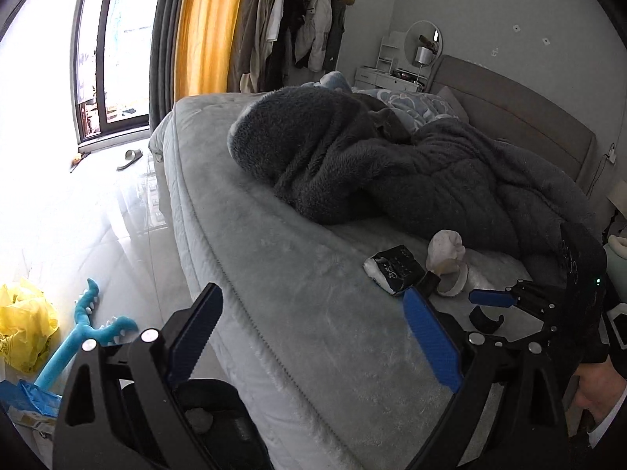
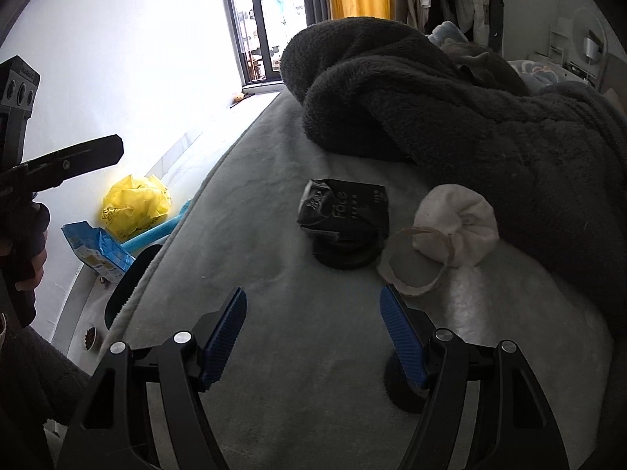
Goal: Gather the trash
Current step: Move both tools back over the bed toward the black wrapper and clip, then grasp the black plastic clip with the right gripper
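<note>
A black tissue pack (image 2: 345,205) marked "Face" lies on the grey bed (image 2: 274,258), on top of a black round thing. To its right lie a crumpled white wad (image 2: 458,231) and a torn paper ring (image 2: 411,262). My right gripper (image 2: 313,305) is open and empty, just short of the pack. My left gripper (image 1: 313,305) is open and empty over the bed's edge; the pack (image 1: 394,268) and the wad (image 1: 446,248) lie past its right finger. The right gripper (image 1: 490,298) shows in the left wrist view beside them.
A dark fleece blanket (image 2: 470,117) is heaped behind the trash. On the floor lie a yellow plastic bag (image 2: 135,199), a blue packet (image 2: 98,250) and a blue toy (image 1: 86,329). A window (image 1: 106,58) and an orange curtain (image 1: 207,27) stand beyond.
</note>
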`<state>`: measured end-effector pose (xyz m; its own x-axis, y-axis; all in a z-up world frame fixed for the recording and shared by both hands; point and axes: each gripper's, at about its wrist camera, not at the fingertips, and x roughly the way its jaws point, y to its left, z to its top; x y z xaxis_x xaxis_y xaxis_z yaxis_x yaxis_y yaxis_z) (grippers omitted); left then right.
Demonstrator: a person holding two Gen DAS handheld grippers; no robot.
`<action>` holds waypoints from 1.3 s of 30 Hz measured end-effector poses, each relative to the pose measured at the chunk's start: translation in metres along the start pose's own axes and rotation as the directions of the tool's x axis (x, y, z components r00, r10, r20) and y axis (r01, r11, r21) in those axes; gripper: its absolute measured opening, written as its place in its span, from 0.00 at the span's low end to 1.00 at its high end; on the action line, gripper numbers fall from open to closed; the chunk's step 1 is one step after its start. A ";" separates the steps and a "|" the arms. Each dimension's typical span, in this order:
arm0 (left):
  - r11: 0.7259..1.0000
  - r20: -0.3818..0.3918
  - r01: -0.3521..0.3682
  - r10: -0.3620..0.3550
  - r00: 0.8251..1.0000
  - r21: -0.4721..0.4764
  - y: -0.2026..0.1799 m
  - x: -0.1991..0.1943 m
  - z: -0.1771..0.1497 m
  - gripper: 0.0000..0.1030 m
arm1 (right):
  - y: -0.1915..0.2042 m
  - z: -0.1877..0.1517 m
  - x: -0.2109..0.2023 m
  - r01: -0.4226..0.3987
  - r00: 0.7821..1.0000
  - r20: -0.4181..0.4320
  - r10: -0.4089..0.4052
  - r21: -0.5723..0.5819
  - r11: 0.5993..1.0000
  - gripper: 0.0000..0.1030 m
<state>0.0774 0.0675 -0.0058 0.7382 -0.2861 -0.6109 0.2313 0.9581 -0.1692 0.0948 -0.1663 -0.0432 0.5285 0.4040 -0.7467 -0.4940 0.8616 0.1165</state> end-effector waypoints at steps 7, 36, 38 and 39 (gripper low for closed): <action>0.999 -0.040 0.040 -0.041 0.998 -0.023 -0.011 0.030 0.001 0.92 | -0.022 -0.008 0.004 -0.020 1.000 -0.007 0.020 -0.013 1.000 0.67; 0.987 -0.174 0.150 -0.139 0.975 0.049 -0.090 0.110 -0.022 0.74 | -0.056 -0.036 -0.006 -0.074 0.997 0.001 0.074 -0.046 0.996 0.13; 0.988 -0.182 0.152 -0.146 0.972 0.023 -0.089 0.115 -0.022 0.70 | -0.060 -0.037 -0.009 -0.077 0.997 0.007 0.077 -0.040 0.996 0.12; 0.988 -0.186 0.156 -0.152 0.971 0.009 -0.089 0.118 -0.022 0.68 | -0.061 -0.037 -0.010 -0.078 0.997 0.010 0.078 -0.038 0.996 0.12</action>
<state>0.1297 -0.0514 -0.0798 0.5637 -0.4203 -0.7111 0.3499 0.9013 -0.2554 0.0938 -0.2342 -0.0670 0.4951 0.4732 -0.7287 -0.5595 0.8153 0.1493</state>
